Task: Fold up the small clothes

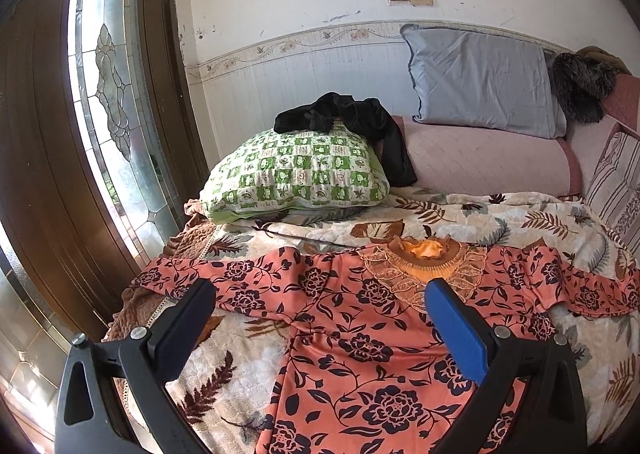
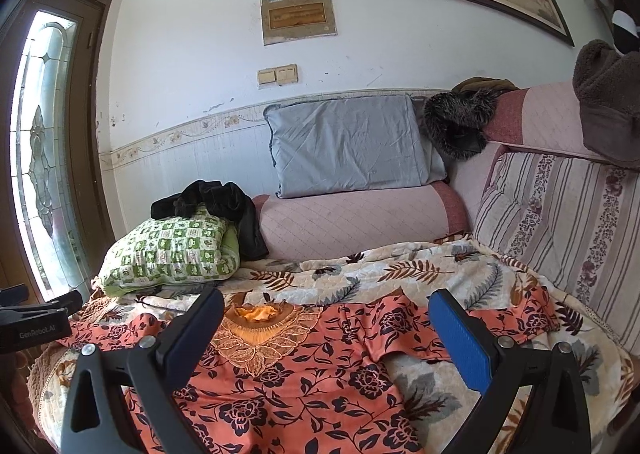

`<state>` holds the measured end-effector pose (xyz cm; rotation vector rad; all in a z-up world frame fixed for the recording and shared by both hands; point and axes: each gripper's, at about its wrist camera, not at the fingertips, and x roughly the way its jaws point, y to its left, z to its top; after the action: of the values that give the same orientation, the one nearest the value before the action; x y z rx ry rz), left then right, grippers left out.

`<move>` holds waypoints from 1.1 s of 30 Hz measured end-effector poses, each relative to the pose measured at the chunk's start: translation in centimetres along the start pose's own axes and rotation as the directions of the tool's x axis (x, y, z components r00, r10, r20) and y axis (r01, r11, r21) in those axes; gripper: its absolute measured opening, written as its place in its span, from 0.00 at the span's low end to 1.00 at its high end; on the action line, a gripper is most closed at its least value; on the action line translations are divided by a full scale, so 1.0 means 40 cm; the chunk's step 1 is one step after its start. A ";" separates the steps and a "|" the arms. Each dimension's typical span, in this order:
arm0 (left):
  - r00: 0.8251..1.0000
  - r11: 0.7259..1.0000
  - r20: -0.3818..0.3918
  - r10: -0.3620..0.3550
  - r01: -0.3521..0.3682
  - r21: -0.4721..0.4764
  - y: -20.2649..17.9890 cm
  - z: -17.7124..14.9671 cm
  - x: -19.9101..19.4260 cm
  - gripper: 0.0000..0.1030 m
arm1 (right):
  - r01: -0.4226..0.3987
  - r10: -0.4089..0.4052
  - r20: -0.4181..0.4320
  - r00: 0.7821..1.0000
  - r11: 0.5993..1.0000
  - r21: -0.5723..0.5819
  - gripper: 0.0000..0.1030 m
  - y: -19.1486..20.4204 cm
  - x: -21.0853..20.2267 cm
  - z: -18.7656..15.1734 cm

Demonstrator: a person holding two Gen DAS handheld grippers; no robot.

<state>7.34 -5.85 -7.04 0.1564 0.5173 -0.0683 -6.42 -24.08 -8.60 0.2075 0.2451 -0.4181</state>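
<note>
**Item: flowered top laid out for folding**

Nearest: left gripper [image 1: 320, 302] and right gripper [image 2: 326, 314], both with jaws wide apart and holding nothing, poised above the cloth.

Beneath them: orange flowered top [image 1: 360, 354], spread flat, front up, on the leaf-print blanket [image 1: 460, 213] covering the bed. Embroidered neckline [image 1: 424, 266] points away; left sleeve [image 1: 224, 278] and right sleeve [image 2: 512, 318] are stretched out to either side.

Handling, judged: thin, light, limp cloth, likely slippery and quick to slide or bunch. Best taken at a sleeve cuff or shoulder seam, pinching one layer clear of the blanket.

Beyond: green checked pillow [image 1: 296, 177] with a black garment [image 1: 344, 113] on top; pink bolster [image 2: 360, 221]; grey pillow [image 2: 348, 141] against the wall.
</note>
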 end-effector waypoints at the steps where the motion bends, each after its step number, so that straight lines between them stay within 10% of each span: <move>1: 1.000 1.000 -0.002 -0.003 0.003 0.001 -0.008 -0.001 0.015 1.00 | 0.009 -0.009 -0.005 1.000 1.000 -0.003 1.00 -0.005 0.014 -0.003; 7: 0.996 0.998 -0.064 -0.062 0.061 -0.010 -0.056 -0.033 0.173 1.00 | 0.062 -0.059 -0.069 0.996 0.997 0.047 1.00 -0.123 0.137 -0.038; 13: 0.973 0.990 -0.187 -0.136 0.125 -0.067 -0.096 -0.116 0.371 1.00 | 0.124 -0.031 -0.256 0.966 0.927 0.355 1.00 -0.428 0.335 -0.127; 17: 0.957 0.992 -0.259 -0.130 0.126 -0.029 -0.112 -0.169 0.468 1.00 | 0.177 0.142 -0.395 0.908 0.724 0.667 0.98 -0.659 0.485 -0.245; 24: 0.958 0.995 -0.269 -0.097 0.101 0.000 -0.120 -0.185 0.521 1.00 | 0.298 0.193 -0.379 0.905 0.349 0.889 0.64 -0.864 0.548 -0.405; 33: 0.960 0.991 -0.261 -0.100 0.118 0.055 -0.151 -0.190 0.529 1.00 | 0.342 -0.025 -0.357 0.934 0.350 0.872 0.44 -0.934 0.580 -0.389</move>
<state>21.37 -11.07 -24.88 0.2072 0.7842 -0.1761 -4.72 -62.30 -35.30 1.4305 0.2942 -0.7399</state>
